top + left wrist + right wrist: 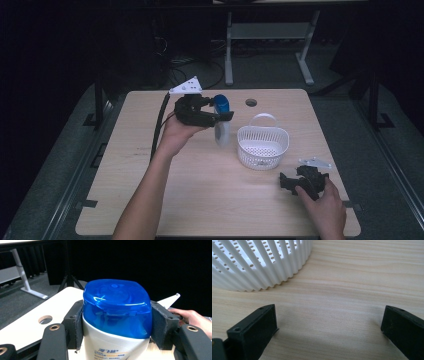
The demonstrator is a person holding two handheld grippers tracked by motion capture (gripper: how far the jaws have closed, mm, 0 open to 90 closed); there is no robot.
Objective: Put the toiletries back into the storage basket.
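Counting one bottle [221, 121], one basket [262, 145].

A pale wooden rectangular table with rounded corners [210, 200] is standing on a grey carpeted floor [55, 165], a small round cable hole [251, 102] showing near its far edge. Beyond it, a white metal-legged desk frame [270, 35] is standing against a dark, unlit background, with black cables [200, 65] lying on the floor beside it. Dim light is falling on the tabletop while the surrounding room is sitting in near blackness.
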